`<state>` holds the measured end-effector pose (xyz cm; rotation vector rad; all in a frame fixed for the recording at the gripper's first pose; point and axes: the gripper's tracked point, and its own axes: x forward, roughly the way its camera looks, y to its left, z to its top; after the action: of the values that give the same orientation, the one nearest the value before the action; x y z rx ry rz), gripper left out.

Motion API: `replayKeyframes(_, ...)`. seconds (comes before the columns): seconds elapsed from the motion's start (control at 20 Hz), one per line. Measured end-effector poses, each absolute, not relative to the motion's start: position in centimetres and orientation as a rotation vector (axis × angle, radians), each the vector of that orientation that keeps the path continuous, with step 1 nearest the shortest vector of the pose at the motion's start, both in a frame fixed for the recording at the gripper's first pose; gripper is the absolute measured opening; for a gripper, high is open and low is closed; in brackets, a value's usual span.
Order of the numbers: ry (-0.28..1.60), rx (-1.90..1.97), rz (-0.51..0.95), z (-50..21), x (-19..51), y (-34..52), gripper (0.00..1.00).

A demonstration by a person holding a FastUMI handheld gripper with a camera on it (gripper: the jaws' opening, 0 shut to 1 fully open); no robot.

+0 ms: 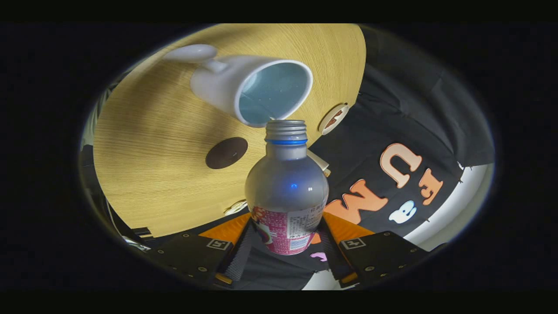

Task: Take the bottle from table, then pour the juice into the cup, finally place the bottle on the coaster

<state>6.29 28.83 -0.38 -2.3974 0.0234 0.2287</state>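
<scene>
Clamping our tongs (285,244) on the labelled bottle (285,192), print too small to read, we hold its uncapped mouth at the cup (253,89) rim above the surface (148,148).

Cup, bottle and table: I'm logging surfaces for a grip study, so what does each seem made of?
Cup: likely glazed ceramic, white, smooth, faint sheen.
Bottle: seemingly metal, matte silvery body, threaded neck, printed label; the gripper is shut on it.
Table: wood or wood-look laminate, fine straight grain, matte.
</scene>
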Motion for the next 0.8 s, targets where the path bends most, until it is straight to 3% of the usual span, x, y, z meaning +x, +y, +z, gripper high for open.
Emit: replayKeyframes(0.8,0.034,-2.398,0.216,0.48,5.81,29.07,0.76)
